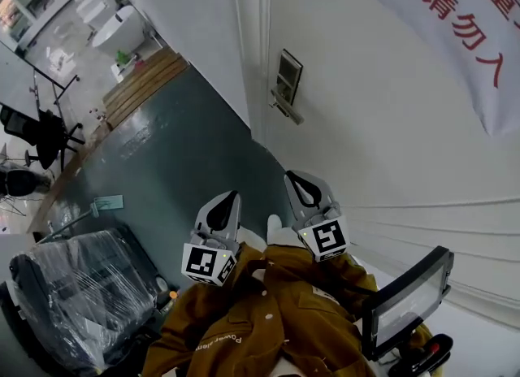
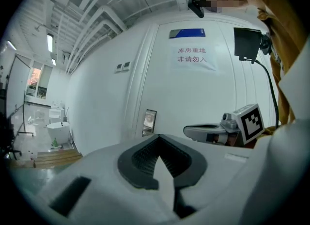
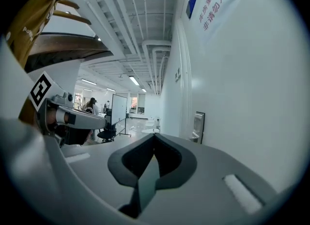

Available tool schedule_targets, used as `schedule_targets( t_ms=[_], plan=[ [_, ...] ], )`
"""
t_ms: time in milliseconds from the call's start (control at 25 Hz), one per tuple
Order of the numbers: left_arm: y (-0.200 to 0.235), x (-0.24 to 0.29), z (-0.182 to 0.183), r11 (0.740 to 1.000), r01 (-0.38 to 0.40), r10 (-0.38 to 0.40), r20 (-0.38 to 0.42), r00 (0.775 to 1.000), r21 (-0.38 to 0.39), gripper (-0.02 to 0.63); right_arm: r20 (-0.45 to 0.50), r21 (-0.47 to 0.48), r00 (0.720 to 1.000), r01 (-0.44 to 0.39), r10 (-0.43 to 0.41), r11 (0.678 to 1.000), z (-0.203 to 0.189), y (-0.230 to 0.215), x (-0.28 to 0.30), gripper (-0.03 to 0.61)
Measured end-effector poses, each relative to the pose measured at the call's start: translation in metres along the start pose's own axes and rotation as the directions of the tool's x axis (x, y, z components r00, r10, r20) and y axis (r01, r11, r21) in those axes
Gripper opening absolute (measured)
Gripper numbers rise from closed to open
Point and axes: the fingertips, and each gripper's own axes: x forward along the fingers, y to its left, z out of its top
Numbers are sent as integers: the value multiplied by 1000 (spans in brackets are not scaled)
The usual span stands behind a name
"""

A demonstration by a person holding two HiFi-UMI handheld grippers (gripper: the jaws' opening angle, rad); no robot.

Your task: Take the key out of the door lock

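pointing closed grippers (image 1: 231, 198) (image 1: 294, 178) toward door lock (image 1: 286, 84)

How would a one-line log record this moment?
left gripper: shut, empty | right gripper: shut, empty | door lock: ahead, untouched | key: not discernible

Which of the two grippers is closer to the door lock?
The right gripper, on the door side; the left gripper hangs farther from the door lock.

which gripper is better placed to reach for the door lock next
Right, probably: the right gripper sits nearer the door lock, almost straight below it in the head view, while the left gripper hangs farther out over the floor. Both are shut and empty.
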Motion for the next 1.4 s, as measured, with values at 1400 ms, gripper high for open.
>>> schedule_targets(
  t_ms=[1400],
  plan=[
    [92,324,-102,353,332,-448,153,881,-875,156,-479,-192,847,155,-230,969,-110,-136,127,129]
  ],
)
